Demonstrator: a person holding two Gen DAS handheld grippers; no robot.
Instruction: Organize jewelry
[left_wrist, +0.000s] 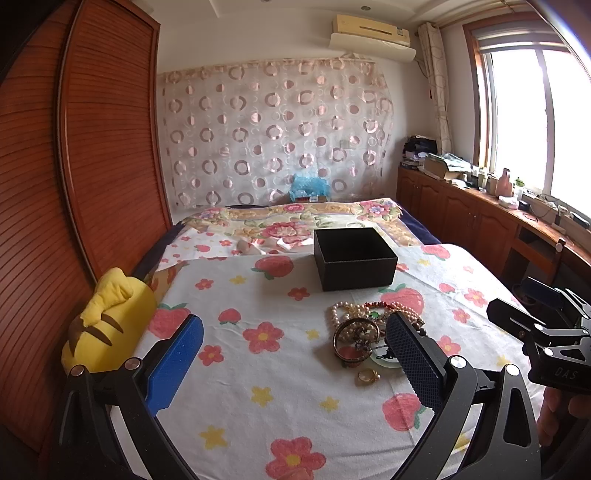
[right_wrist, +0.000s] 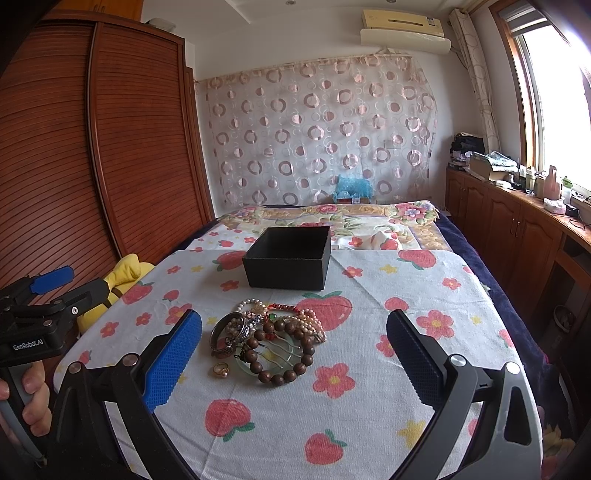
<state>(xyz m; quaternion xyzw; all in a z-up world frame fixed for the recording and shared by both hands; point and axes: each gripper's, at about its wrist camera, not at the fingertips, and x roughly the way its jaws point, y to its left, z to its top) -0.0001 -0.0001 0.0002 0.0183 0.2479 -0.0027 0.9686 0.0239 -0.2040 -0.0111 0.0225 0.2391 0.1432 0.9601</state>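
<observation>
A pile of jewelry (right_wrist: 269, 338) lies on the flowered cloth: pearl strands, a brown wooden bead bracelet (right_wrist: 284, 350), a metal bangle (right_wrist: 225, 336), a pale green jade ring and a small gold ring (right_wrist: 221, 369). Behind it stands an open black box (right_wrist: 288, 258), with nothing visible inside. My right gripper (right_wrist: 293, 354) is open, its fingers wide on either side of the pile and short of it. In the left wrist view the jewelry pile (left_wrist: 365, 332) sits just left of the right finger of my open left gripper (left_wrist: 293, 354), with the black box (left_wrist: 352, 258) beyond.
A yellow plush toy (left_wrist: 107, 317) lies at the bed's left edge beside a wooden wardrobe (left_wrist: 92, 147). A wooden counter (right_wrist: 535, 221) with clutter runs under the window on the right. A folded floral blanket (right_wrist: 332, 216) lies past the box.
</observation>
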